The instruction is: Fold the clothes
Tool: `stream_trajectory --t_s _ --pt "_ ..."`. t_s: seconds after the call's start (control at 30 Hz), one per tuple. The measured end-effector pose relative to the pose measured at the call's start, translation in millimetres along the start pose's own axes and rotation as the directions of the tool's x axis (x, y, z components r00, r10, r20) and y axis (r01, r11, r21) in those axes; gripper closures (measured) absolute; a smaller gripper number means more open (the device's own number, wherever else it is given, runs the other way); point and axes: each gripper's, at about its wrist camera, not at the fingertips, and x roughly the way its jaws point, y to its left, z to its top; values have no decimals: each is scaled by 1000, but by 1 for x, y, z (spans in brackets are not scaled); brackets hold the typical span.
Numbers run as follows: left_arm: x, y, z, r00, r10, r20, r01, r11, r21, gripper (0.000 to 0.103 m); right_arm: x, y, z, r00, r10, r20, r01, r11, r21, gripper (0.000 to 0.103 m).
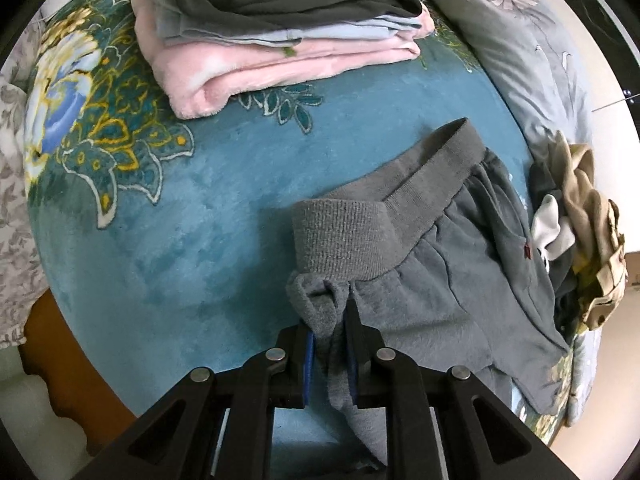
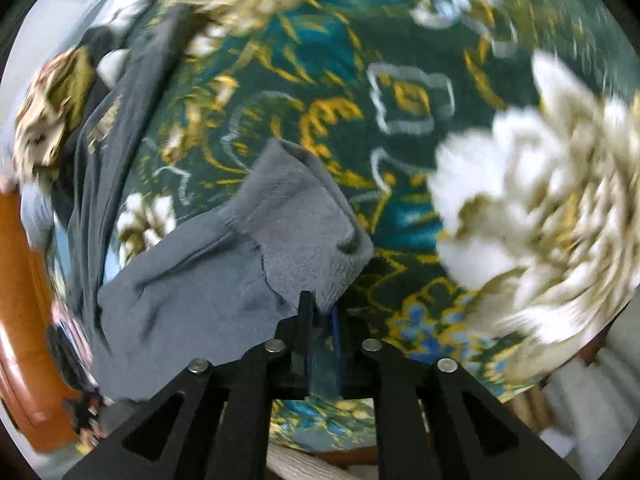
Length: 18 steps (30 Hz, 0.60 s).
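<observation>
Grey sweatpants (image 1: 432, 276) with a ribbed waistband (image 1: 344, 236) lie on the blue floral blanket (image 1: 192, 216), right of centre in the left wrist view. My left gripper (image 1: 330, 320) is shut on a fold of the grey fabric just below the waistband. In the blurred right wrist view, my right gripper (image 2: 318, 306) is shut on a ribbed cuff of the grey sweatpants (image 2: 304, 232), with the pant leg trailing off to the left over the blanket (image 2: 400, 128).
A stack of folded clothes (image 1: 280, 36), pink, light blue and dark grey, sits at the back. A crumpled pile of beige and dark garments (image 1: 576, 216) lies at the right edge. A grey flowered quilt (image 1: 520, 52) lies behind. A wooden bed frame (image 2: 20, 320) shows at left.
</observation>
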Motion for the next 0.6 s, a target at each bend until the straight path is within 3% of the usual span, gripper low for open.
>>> stream_trajectory --t_s 0.07,0.13,0.2,0.27,0.33,0.47,0.6 --pt "-3 3 -1 1000 -2 5 2 1000 -11 81 -9 25 3 999 -25 37 29 992 -125 88" --pt "-11 5 -3 1000 -7 22 7 1000 -25 71 -18 50 7 996 -45 77 62 967 -247 77" --pt "-24 4 -6 998 -22 56 24 999 -44 63 -27 75 10 991 -59 119 99 926 -364 69" --pt "-37 3 -10 995 -36 90 42 997 -63 56 -6 119 3 996 -19 85 59 866 -496 67" --pt "-51 2 -13 991 -50 125 60 995 -81 55 24 167 -10 999 13 37 13 780 -625 66" --pt "-74 -21 -32 968 -149 204 166 984 -66 48 74 247 -41 999 18 -46 -48 561 -826 66" --pt "-79 -50 -58 938 -250 239 262 965 -20 47 108 292 -68 999 -23 -38 -28 325 -945 66"
